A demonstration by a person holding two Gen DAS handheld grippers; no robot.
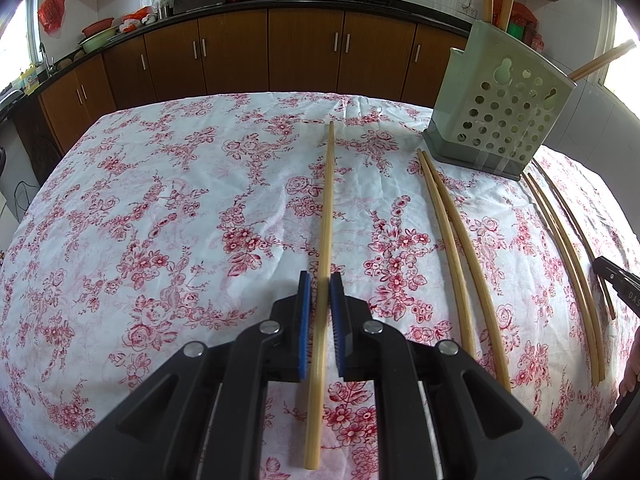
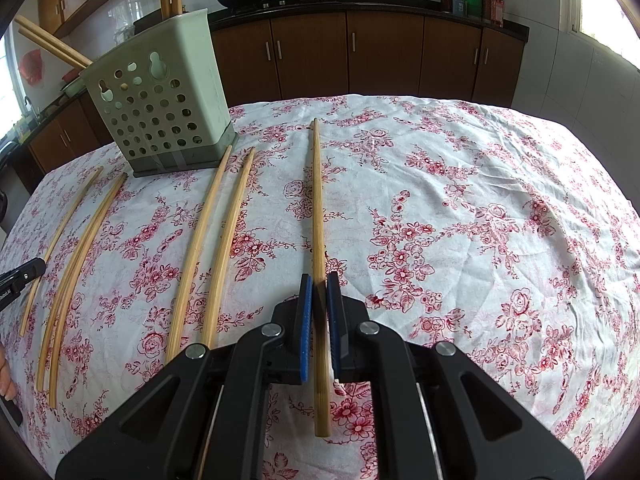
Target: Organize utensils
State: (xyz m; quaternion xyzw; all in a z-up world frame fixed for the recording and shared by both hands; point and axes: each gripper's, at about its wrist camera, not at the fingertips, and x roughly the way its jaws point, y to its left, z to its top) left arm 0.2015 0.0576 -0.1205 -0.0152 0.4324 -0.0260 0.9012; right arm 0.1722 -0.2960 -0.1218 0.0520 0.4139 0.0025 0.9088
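Chopsticks lie scattered on the floral-clothed surface (image 1: 160, 200), and each gripper has one running straight between its blue pads, long axis pointing directly ahead. In the left wrist view, the left gripper (image 1: 319, 280) has its jaws narrowed around a single chopstick (image 1: 327, 208); whether the pads actually pinch it is hard to tell. In the right wrist view, the right gripper (image 2: 318, 282) is likewise closed to a narrow gap around another chopstick (image 2: 318, 208), apparently touching it. The pale green perforated utensil holder (image 1: 496, 120), already holding several chopsticks, stands ahead and to the right of the left gripper, ahead and to the left of the right one. Loose pairs (image 1: 452, 236) lie between the two grippers.
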